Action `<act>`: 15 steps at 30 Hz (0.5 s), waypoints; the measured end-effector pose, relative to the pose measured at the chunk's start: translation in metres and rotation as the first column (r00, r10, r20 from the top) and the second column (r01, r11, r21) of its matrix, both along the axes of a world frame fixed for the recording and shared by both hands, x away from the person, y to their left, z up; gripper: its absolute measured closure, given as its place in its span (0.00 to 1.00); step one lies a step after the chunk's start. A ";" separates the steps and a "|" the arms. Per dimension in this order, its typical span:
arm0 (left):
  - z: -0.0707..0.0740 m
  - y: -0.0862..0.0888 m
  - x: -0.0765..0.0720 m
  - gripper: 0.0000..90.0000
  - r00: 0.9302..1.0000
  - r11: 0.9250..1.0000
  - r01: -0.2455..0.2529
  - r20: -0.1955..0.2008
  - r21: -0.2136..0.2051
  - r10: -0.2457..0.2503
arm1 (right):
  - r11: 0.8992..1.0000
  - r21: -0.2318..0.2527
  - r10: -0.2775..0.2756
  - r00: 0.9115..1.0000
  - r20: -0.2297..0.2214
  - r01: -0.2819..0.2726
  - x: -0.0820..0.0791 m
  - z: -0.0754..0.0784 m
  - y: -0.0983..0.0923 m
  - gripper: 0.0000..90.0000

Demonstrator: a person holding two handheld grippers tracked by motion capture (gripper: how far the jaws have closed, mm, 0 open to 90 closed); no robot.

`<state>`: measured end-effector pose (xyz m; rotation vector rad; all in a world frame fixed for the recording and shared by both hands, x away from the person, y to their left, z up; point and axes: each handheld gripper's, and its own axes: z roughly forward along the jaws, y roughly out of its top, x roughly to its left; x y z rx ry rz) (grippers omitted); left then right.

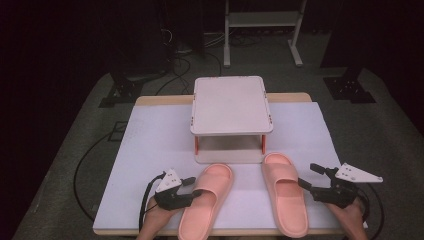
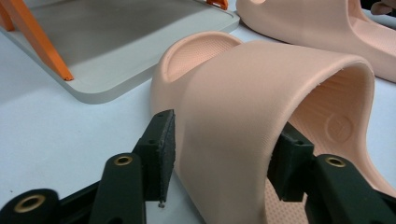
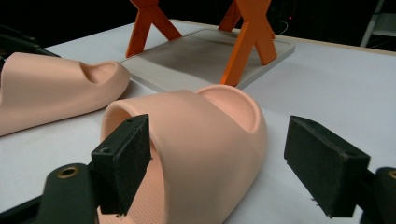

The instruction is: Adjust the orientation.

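Note:
Two pink slippers lie side by side, toes toward the rack. My left gripper reaches in from the left and straddles the strap of the left slipper. In the left gripper view, my left gripper has one pad at the strap's outer face and the other inside the opening. The strap of the left slipper is not dented, so I read the jaws as open. My right gripper stands wide open at the right slipper. In the right gripper view, my right gripper has its left pad beside the strap of the right slipper. Its right pad is well clear.
A small two-level rack with orange legs stands behind the slippers, its grey base just past their toes. A white cover lies over the table. Cables trail on the floor to the left.

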<state>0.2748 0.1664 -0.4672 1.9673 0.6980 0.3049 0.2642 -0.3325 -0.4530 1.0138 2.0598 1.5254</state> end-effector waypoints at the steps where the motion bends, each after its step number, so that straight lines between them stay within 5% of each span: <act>1: 0.000 0.000 0.000 0.56 1.000 1.000 0.000 0.002 0.008 0.000 | 1.000 0.001 0.003 1.000 -0.003 -0.003 0.000 0.000 0.000 0.25; 15: 0.001 -0.002 -0.002 0.64 1.000 1.000 0.005 0.014 0.017 -0.005 | 0.997 -0.068 0.043 0.998 -0.051 -0.047 0.003 -0.010 0.016 0.29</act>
